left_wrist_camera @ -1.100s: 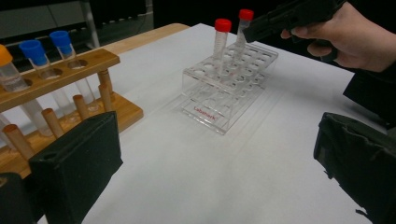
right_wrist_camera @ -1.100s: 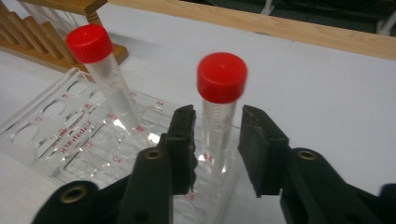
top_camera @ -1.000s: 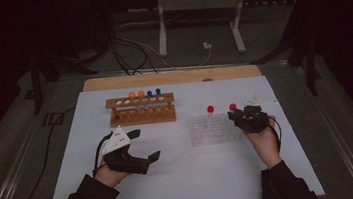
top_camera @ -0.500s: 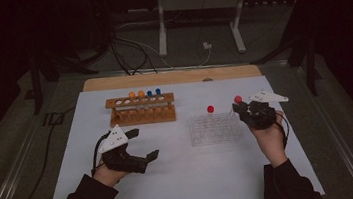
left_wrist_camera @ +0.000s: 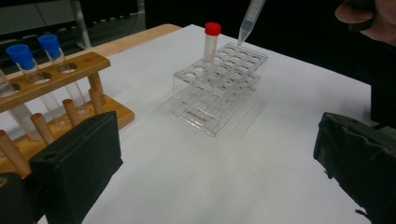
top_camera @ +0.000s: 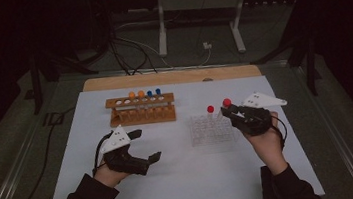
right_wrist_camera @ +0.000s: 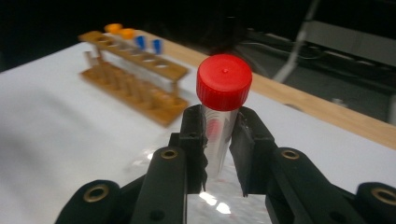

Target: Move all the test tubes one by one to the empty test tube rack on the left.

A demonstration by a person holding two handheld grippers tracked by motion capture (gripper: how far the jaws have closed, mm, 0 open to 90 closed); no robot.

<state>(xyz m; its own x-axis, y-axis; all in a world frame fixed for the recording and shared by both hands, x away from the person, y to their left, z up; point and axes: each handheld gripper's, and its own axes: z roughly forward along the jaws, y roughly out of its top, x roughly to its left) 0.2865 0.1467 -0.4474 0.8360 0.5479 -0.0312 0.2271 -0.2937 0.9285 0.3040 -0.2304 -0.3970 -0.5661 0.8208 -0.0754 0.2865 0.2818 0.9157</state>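
My right gripper is shut on a clear tube with a red cap, gripping it just below the cap. In the high view the held tube hangs above the right end of the clear plastic rack. Its pointed tip shows free above that rack in the left gripper view. A second red-capped tube stands upright in the rack. My left gripper rests open on the white table with nothing between its jaws.
A wooden rack stands behind the left gripper, holding orange-capped tubes and blue-capped tubes. A wooden strip borders the white table at the back. Cables and a metal stand lie on the floor beyond.
My right gripper has risen with the red-capped tube, lifting it out of the clear rack. The left gripper has not moved.
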